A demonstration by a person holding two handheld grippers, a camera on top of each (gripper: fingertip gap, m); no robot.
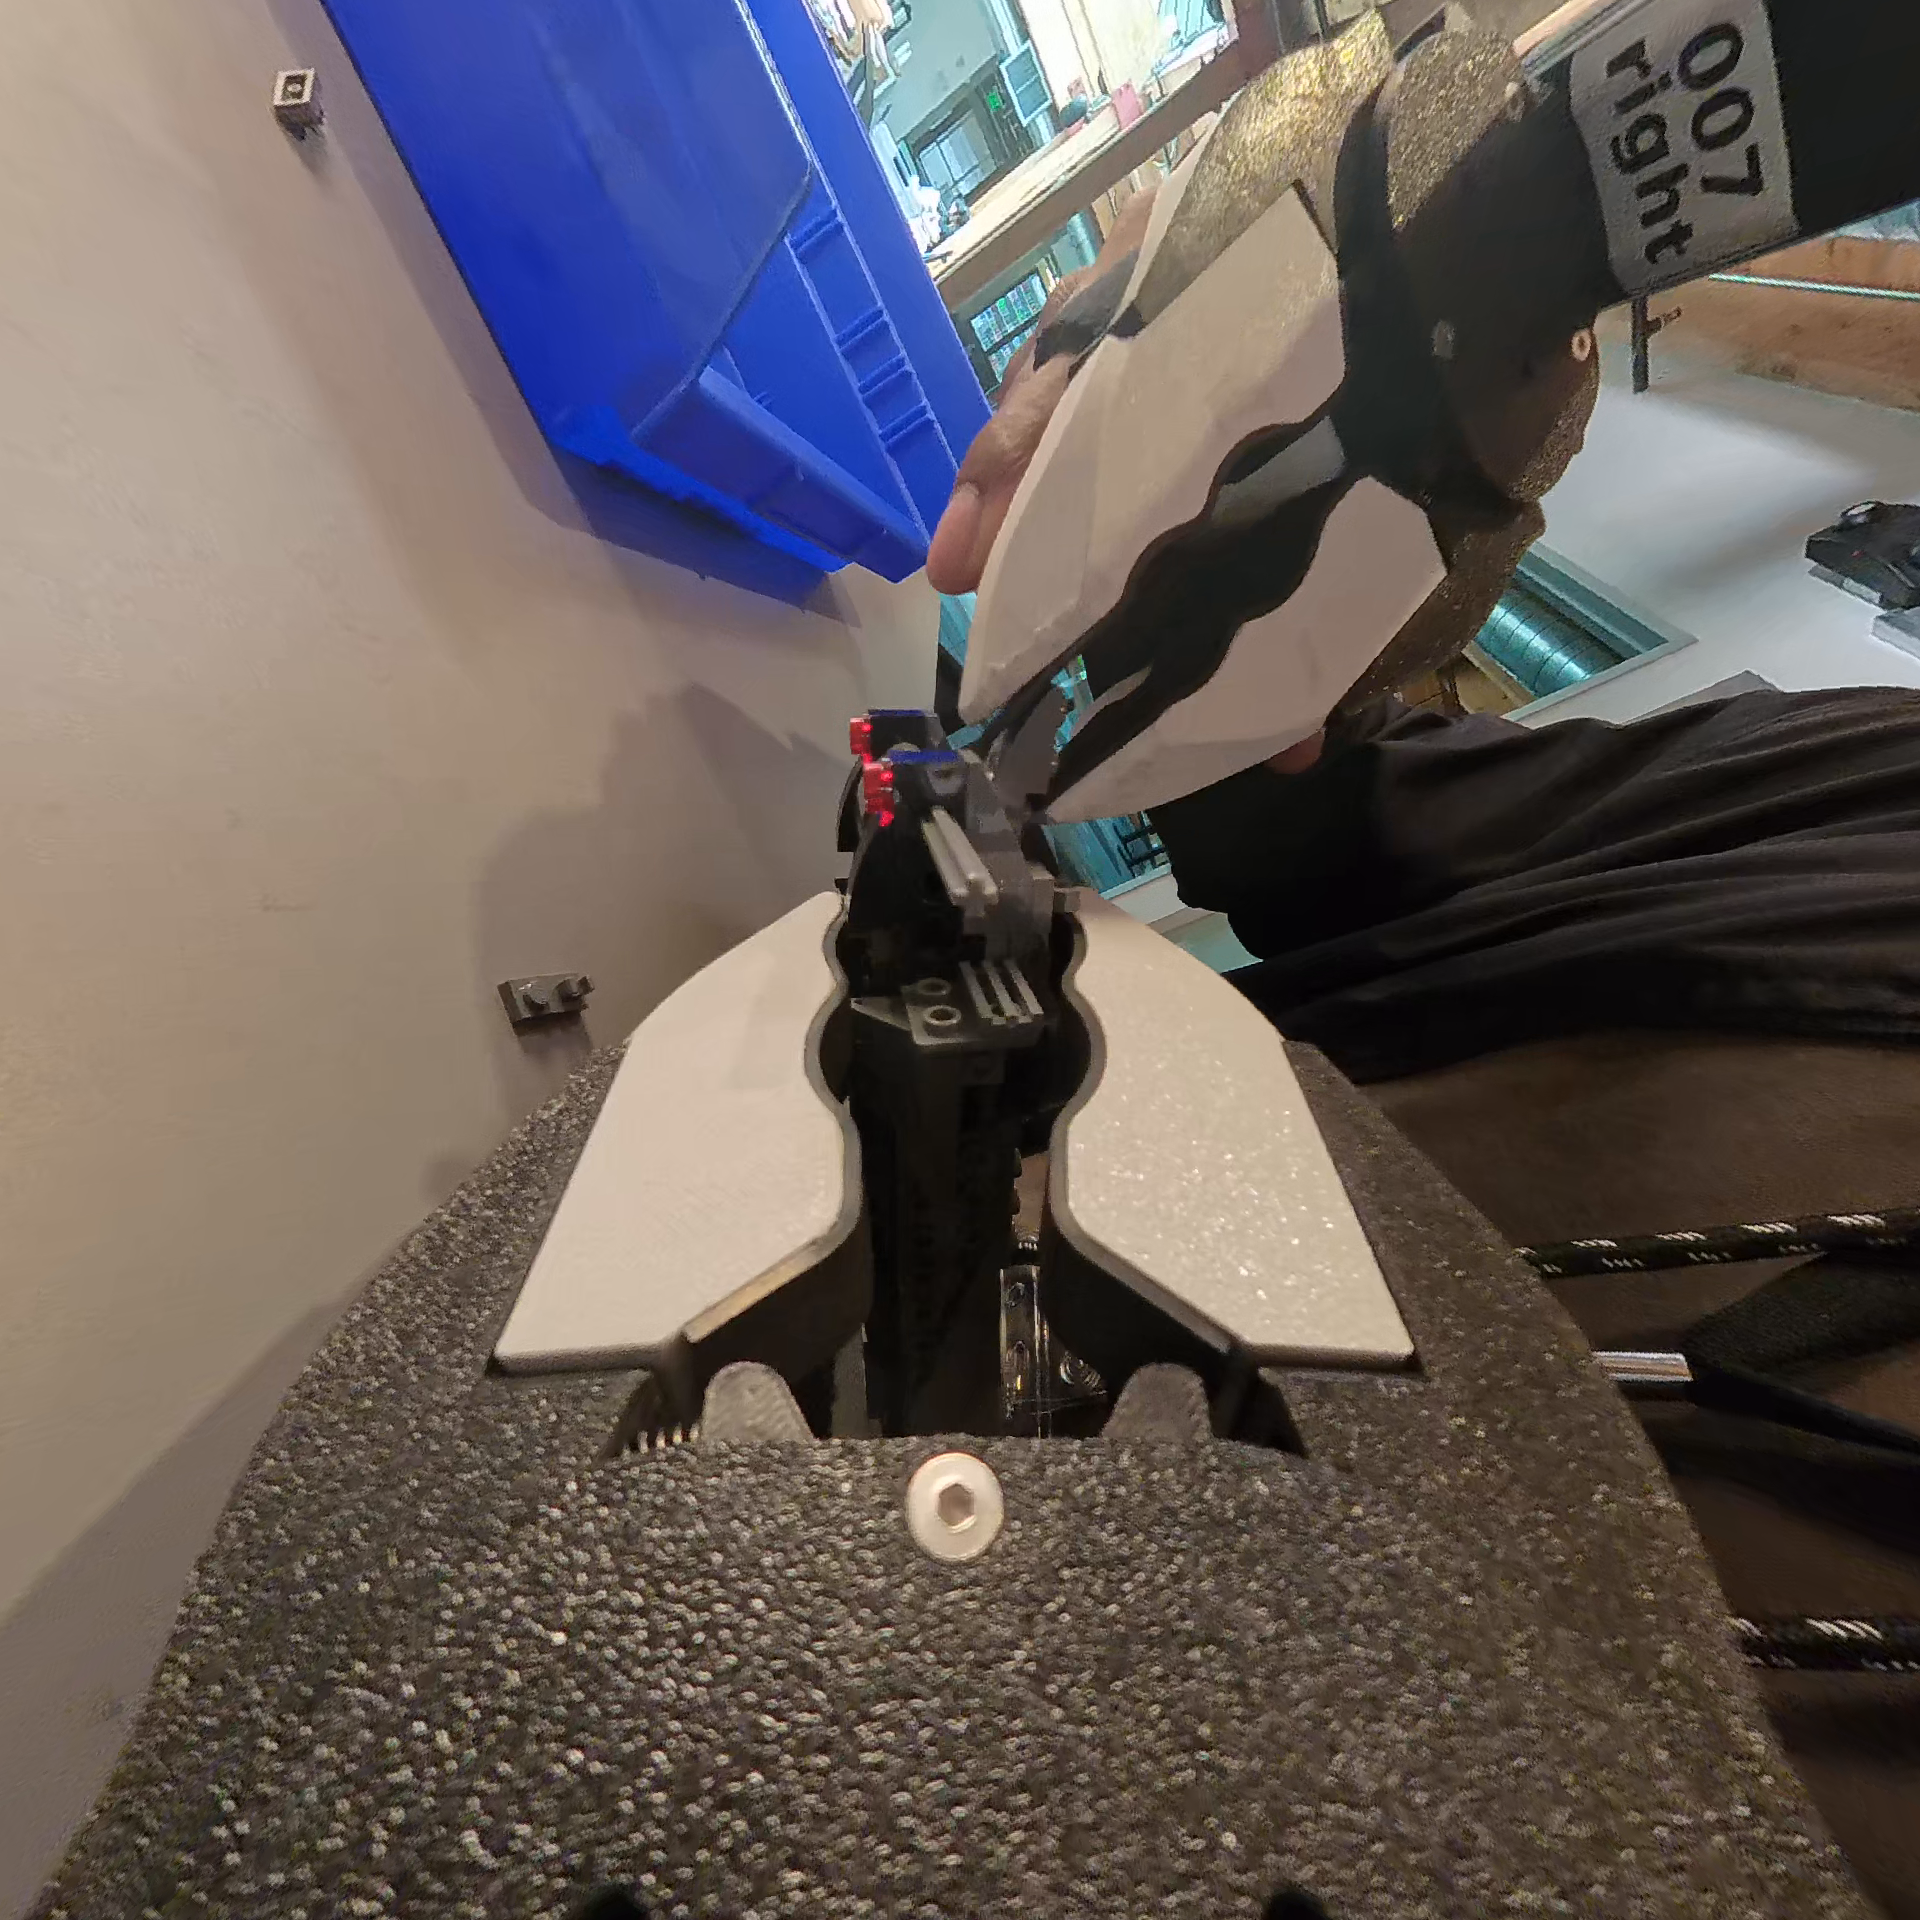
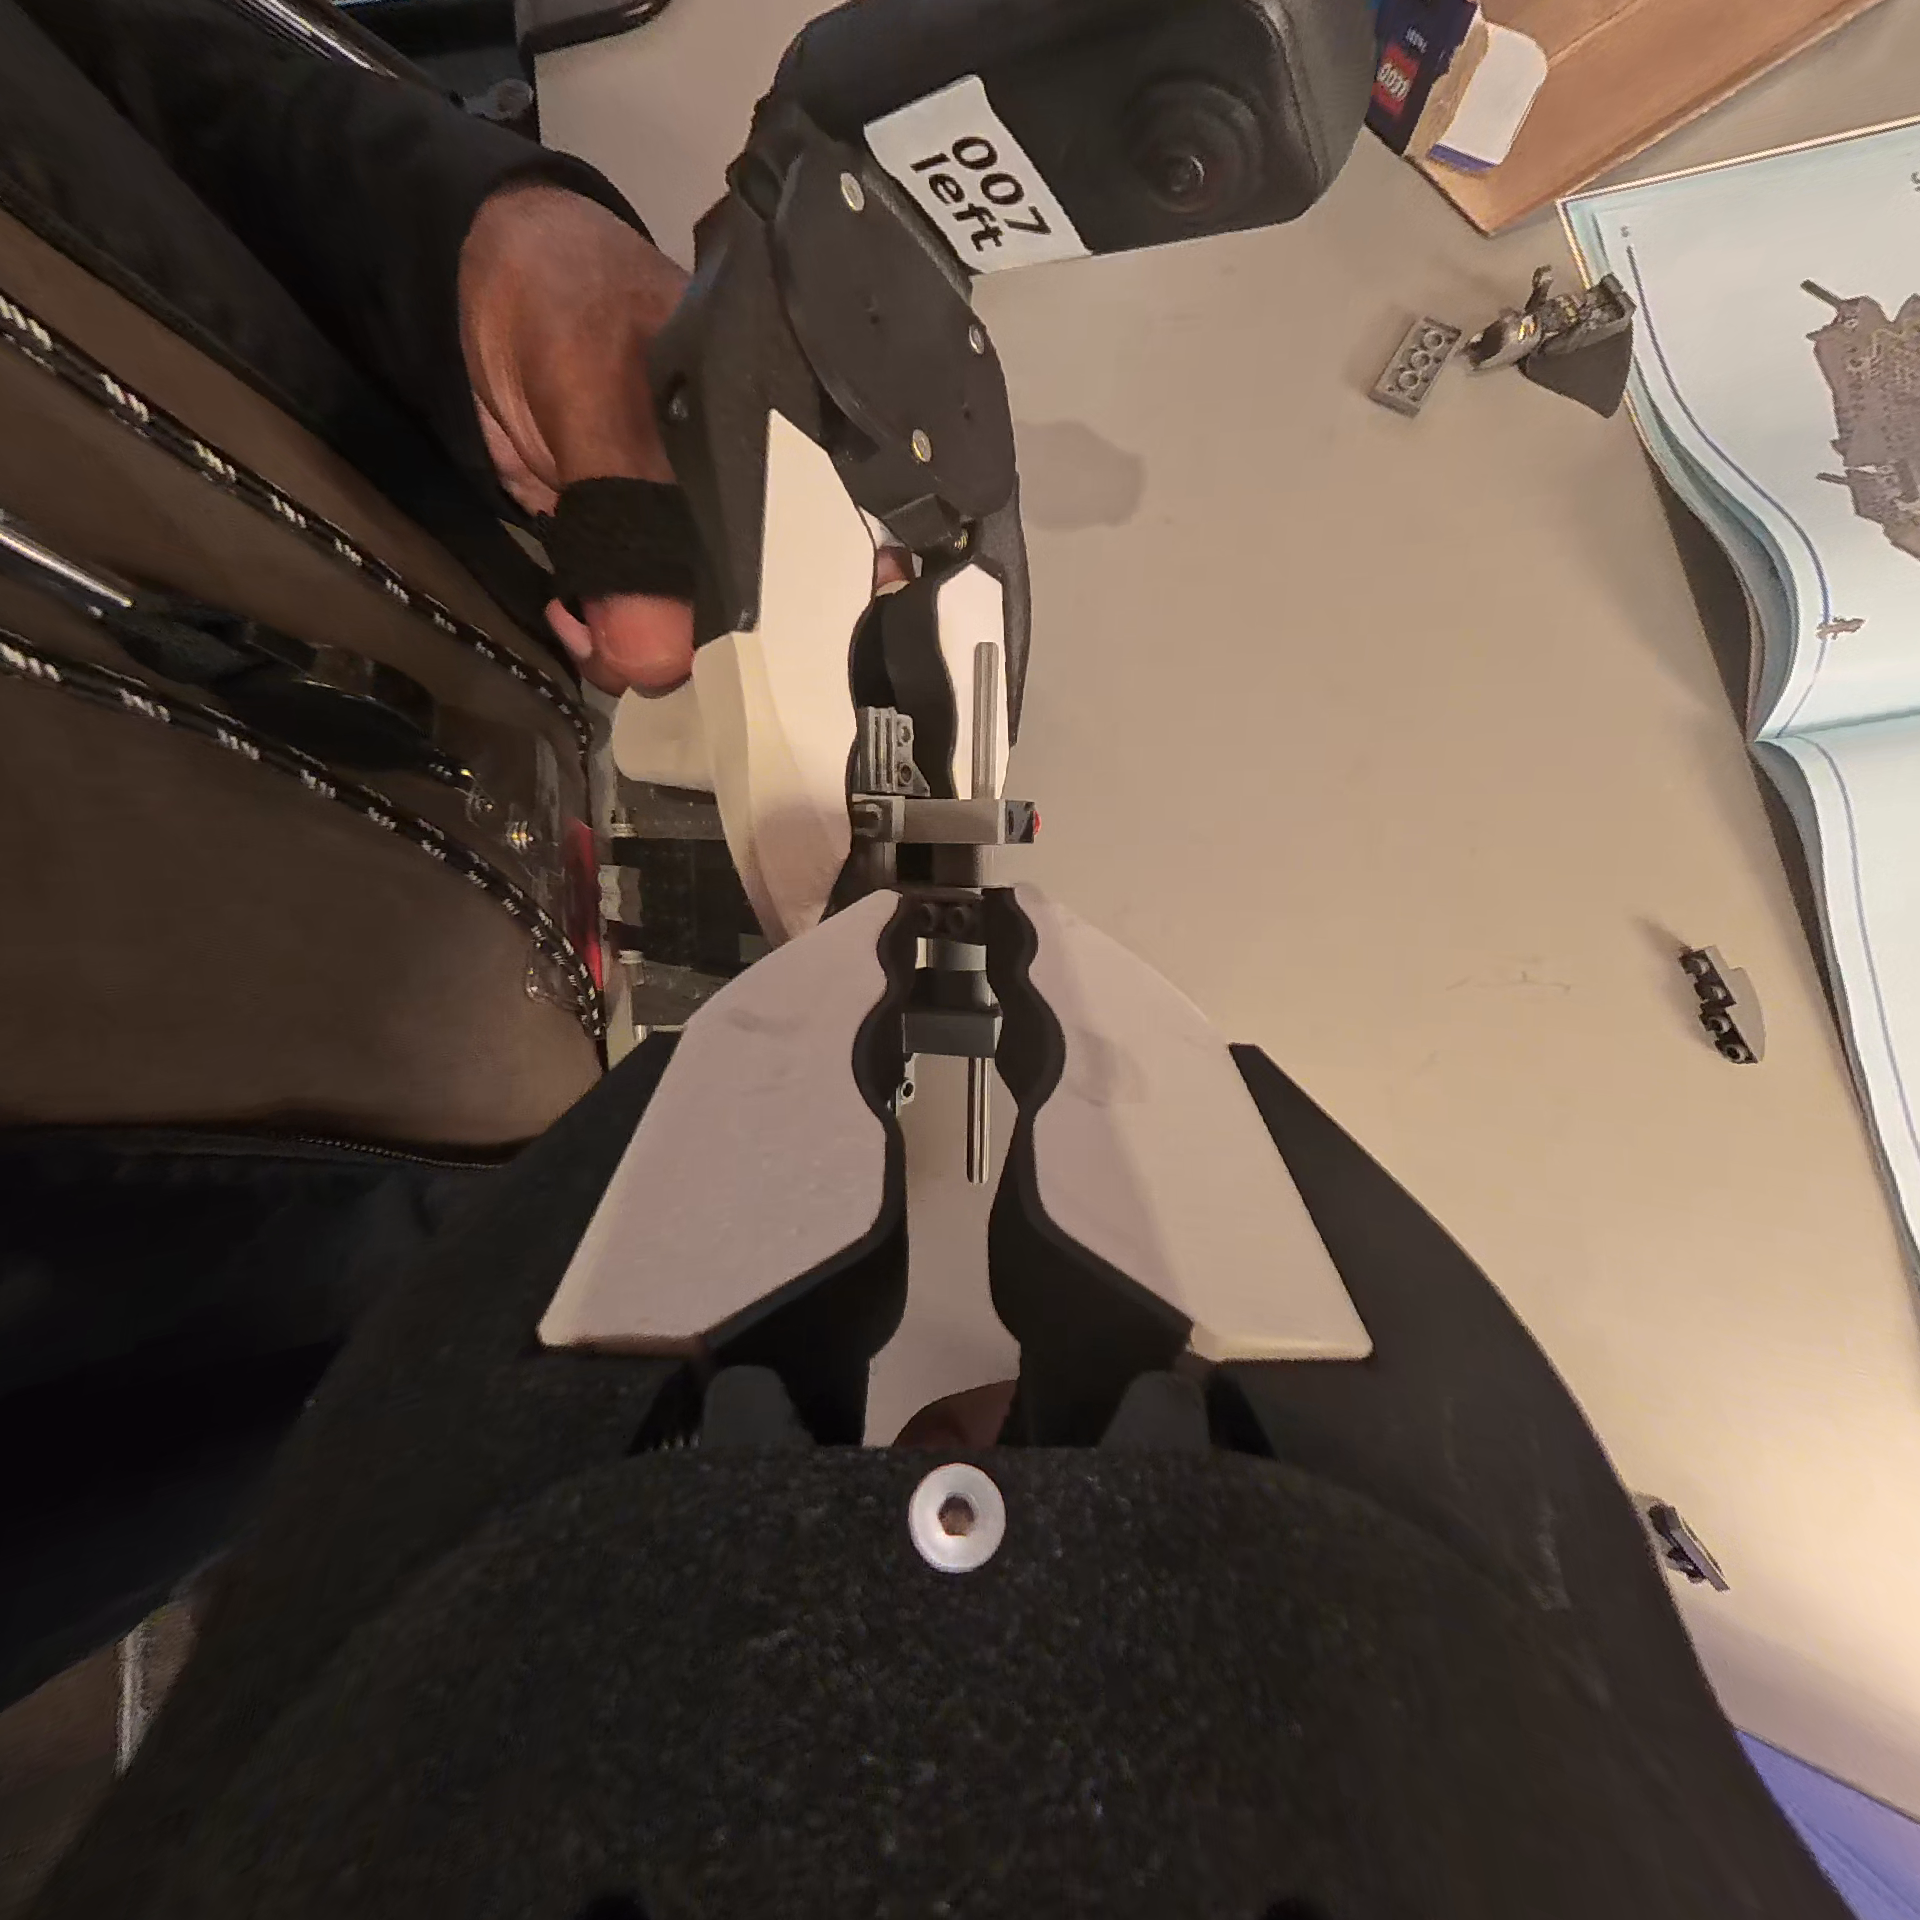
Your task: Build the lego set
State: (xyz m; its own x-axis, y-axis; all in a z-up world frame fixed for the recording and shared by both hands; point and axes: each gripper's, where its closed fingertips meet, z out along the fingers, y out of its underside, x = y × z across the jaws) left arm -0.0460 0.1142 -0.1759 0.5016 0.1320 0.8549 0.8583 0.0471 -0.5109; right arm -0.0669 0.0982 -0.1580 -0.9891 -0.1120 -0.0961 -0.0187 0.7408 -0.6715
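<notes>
The left gripper [image 1: 951, 914] clamps its white, wavy-edged fingers on a black and grey brick assembly [image 1: 935, 883] with red studs. The right gripper [image 2: 951, 914] pinches a small dark grey piece [image 2: 951, 920] on that same assembly, jaws nearly closed. Both hang over a smooth beige table [image 2: 1351, 727]. Loose grey bricks [image 2: 1418, 358] and an open instruction booklet [image 2: 1818, 623] lie right; a blue plastic bin [image 1: 644, 260] sits far left.

- Two handheld grippers: left gripper [image 1: 951, 914], right gripper [image 2: 951, 914].
- One black-and-grey brick model [image 1: 935, 894].
- One blue plastic bin [image 1: 665, 291].
- One open instruction booklet [image 2: 1787, 644] at the table's [image 2: 1299, 675] edge.
- Five small loose grey pieces on the table, among them a flat studded plate [image 2: 1415, 361] and a curved studded piece [image 2: 1720, 1003].
- One wooden box [image 2: 1621, 94].
</notes>
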